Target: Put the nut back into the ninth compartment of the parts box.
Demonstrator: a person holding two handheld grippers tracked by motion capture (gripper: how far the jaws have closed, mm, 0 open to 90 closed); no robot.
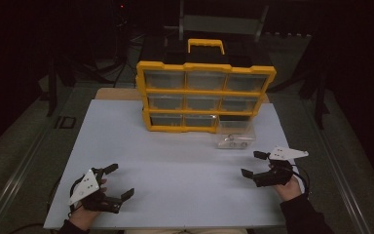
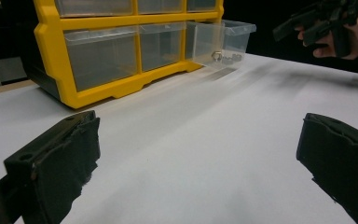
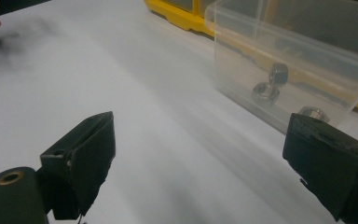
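Nearest, the left tongs (image 1: 120, 180) and right tongs (image 1: 253, 164) hover apart, holding nothing, above the white worktop (image 1: 175, 165). Farther, a clear drawer (image 1: 235, 133) with metal nuts (image 3: 266, 91) stands pulled out from the yellow organizer (image 1: 204, 95).

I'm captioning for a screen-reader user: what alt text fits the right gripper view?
A clear drawer holding a few metal nuts stands on a white table, pulled out of a yellow organizer. The right gripper sits in front of it, jaws wide open and empty.
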